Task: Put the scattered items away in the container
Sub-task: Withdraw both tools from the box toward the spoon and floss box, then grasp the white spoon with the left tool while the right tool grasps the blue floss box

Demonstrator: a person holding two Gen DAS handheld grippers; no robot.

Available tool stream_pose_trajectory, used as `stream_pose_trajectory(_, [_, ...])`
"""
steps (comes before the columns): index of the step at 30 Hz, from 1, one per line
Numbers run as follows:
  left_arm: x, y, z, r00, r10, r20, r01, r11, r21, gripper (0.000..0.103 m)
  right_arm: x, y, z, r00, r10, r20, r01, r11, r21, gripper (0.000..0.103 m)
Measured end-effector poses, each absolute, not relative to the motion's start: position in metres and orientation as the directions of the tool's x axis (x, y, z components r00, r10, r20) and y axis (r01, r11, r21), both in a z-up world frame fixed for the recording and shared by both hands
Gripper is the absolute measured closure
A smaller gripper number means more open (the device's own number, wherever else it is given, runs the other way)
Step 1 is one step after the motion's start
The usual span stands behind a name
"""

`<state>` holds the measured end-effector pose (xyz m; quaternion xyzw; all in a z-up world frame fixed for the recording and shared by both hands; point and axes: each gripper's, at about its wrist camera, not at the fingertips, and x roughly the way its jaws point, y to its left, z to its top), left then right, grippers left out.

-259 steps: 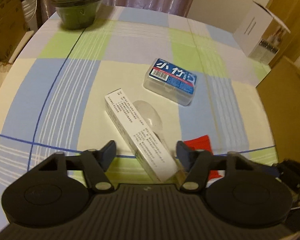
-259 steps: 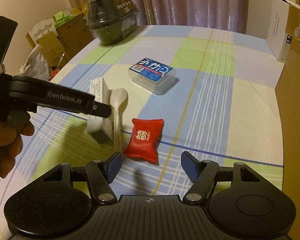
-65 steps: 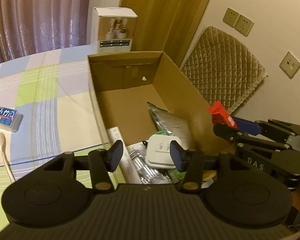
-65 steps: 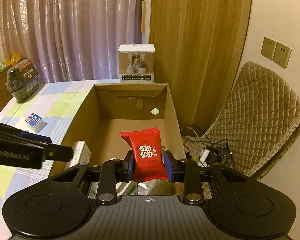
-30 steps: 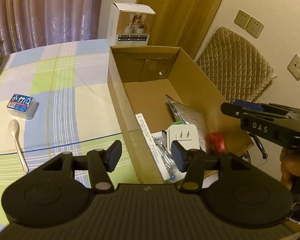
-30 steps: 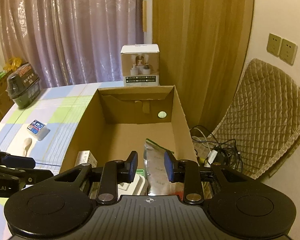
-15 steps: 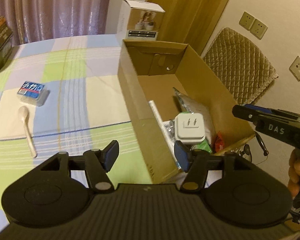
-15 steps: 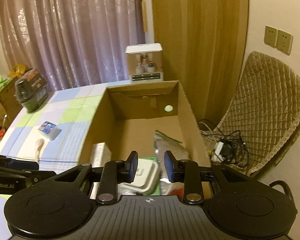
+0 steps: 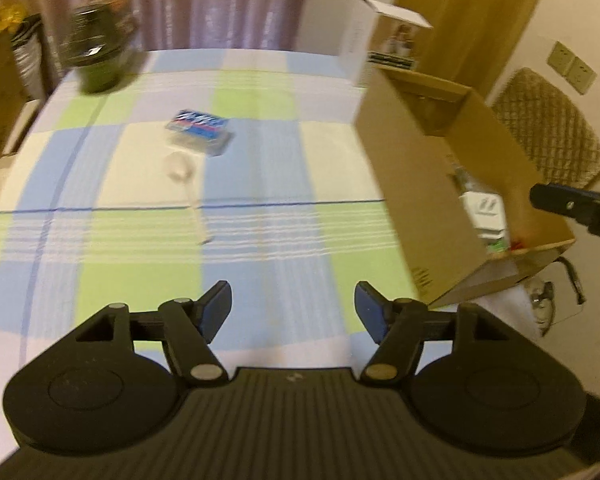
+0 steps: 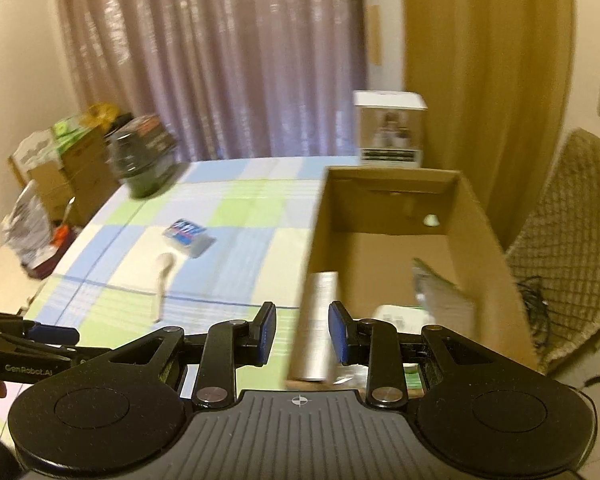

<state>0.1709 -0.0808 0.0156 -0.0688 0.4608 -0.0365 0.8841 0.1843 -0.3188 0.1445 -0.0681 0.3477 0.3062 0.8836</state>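
A checked tablecloth in blue, green and cream covers the table, and both views are smeared with blur. At its right edge stands the open cardboard box, the container for the clutter; inside it I can make out a long white carton against the left wall, a silvery packet, a white plug adapter and a scrap of red in the near corner. A white product box stands behind the container, and a dark green lidded tub sits at the table's far left corner. Out on the cloth, well apart from the cardboard box, lie the clear case with a blue label and, just beside it on the near side, the pale plastic spoon. The left gripper hangs over bare cloth with its jaws opening and nothing between them. The right gripper has its jaws drawn together, empty, above the container's near left corner.
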Motion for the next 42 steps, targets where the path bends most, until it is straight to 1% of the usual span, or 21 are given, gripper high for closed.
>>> stream_pose_trajectory(1, [0.167,-0.073,0.016,0.572,-0.119,-0.812,-0.011,0.988,-0.153,0.038,0.181,-0.311,0.144,0.56,0.501,-0.659,-0.602,0.793,0.092,0.068])
stream_pose_trajectory(5, [0.155,-0.049,0.017,0.579,-0.07,-0.812,-0.055,0.991,-0.125,0.027,0.168,-0.281,0.143,0.53,0.52,-0.67,-0.647,0.759,0.076,0.067])
stream_pose_trajectory(6, [0.153,-0.043,0.018,0.58,-0.063,-0.812,-0.067,0.99,-0.125,0.025,0.166,-0.274,0.143,0.525,0.525,-0.669,-0.656,0.751,0.074,0.041])
stream_pose_trajectory(7, [0.151,-0.037,0.018,0.58,-0.058,-0.813,-0.078,0.989,-0.126,0.021,0.163,-0.268,0.143,0.527,0.531,-0.664,-0.661,0.747,0.072,0.008])
stream_pose_trajectory(9, [0.15,-0.028,0.018,0.578,-0.046,-0.814,-0.097,0.988,-0.124,0.02,0.159,-0.256,0.143,0.525,0.555,-0.645,-0.686,0.725,0.066,0.006])
stream_pose_trajectory(11, [0.149,-0.017,0.017,0.579,-0.035,-0.815,-0.117,0.985,-0.126,0.016,0.157,-0.239,0.141,0.505,0.558,-0.658,-0.714,0.699,0.044,0.006])
stream_pose_trajectory(15, [0.152,0.001,0.012,0.576,-0.022,-0.817,-0.15,0.98,-0.131,0.015,0.161,-0.211,0.132,0.479,0.563,-0.674,-0.745,0.667,0.028,0.006])
stream_pose_trajectory(20, [0.168,0.019,-0.002,0.567,-0.012,-0.824,-0.185,0.972,-0.142,0.011,0.177,-0.18,0.116,0.44,0.561,-0.701,-0.782,0.623,0.008,0.006])
stream_pose_trajectory(27, [0.213,0.033,-0.025,0.572,-0.014,-0.82,-0.209,0.964,-0.163,0.011,0.227,-0.141,0.1,0.398,0.549,-0.735,-0.825,0.564,-0.025,0.006])
stream_pose_trajectory(33, [0.264,0.036,-0.047,0.591,-0.027,-0.806,-0.201,0.963,-0.18,0.011,0.276,-0.104,0.09,0.35,0.554,-0.755,-0.882,0.466,-0.067,0.006])
stream_pose_trajectory(39, [0.309,0.036,-0.068,0.598,-0.045,-0.8,-0.163,0.971,-0.177,0.014,0.316,-0.072,0.065,0.309,0.541,-0.782,-0.918,0.386,-0.096,0.007])
stream_pose_trajectory(42, [0.329,0.038,-0.079,0.597,-0.044,-0.801,-0.143,0.977,-0.16,0.017,0.331,-0.061,0.052,0.288,0.532,-0.796,-0.929,0.358,-0.098,0.007])
